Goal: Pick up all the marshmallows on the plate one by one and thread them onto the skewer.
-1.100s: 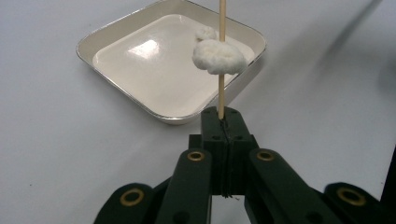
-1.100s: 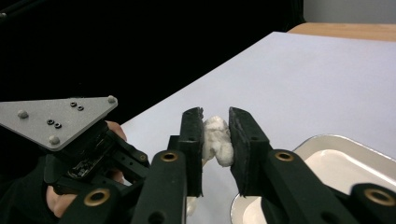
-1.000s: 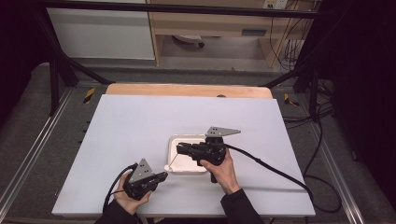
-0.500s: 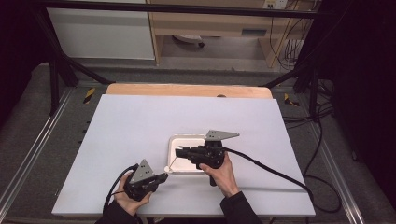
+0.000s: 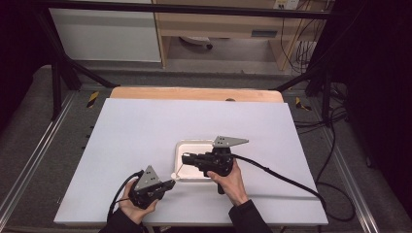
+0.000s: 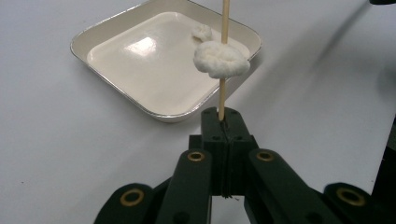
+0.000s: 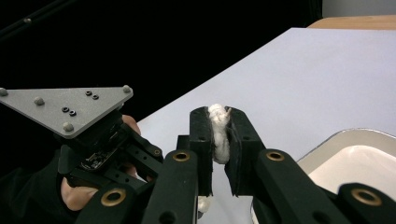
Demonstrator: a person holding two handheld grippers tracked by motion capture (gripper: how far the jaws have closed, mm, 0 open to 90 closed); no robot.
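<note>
The left gripper [image 6: 223, 122] has its fingers shut tight on the bottom end of a thin wooden stick [image 6: 224, 28]. The stick stands up out of the fingers. One white cotton ball [image 6: 221, 59] already sits on the stick, a little way above the fingers. Behind it lies the white tray [image 6: 116, 28] on the table [image 5: 145, 126], with one more small cotton piece [image 6: 202, 31] inside.

The right gripper [image 7: 219, 135] has its fingers squeezed narrow on another soft cotton ball [image 7: 218, 133]. The fluff fills the gap and pokes out at the top and bottom of the fingers. In the high view this gripper [image 5: 187, 158] hangs over the tray [image 5: 180, 145], close to the stick's top end.

The job in hand looks like pushing this cotton ball onto the stick. To do it well, keep the left hand [image 5: 127, 208] very still so the stick does not wobble. Line the middle of the fluff up with the stick's tip, then push along the stick, not sideways, or the thin stick may bend or snap. Squeeze only softly. Let go only when the fluff sits firmly on the stick.
</note>
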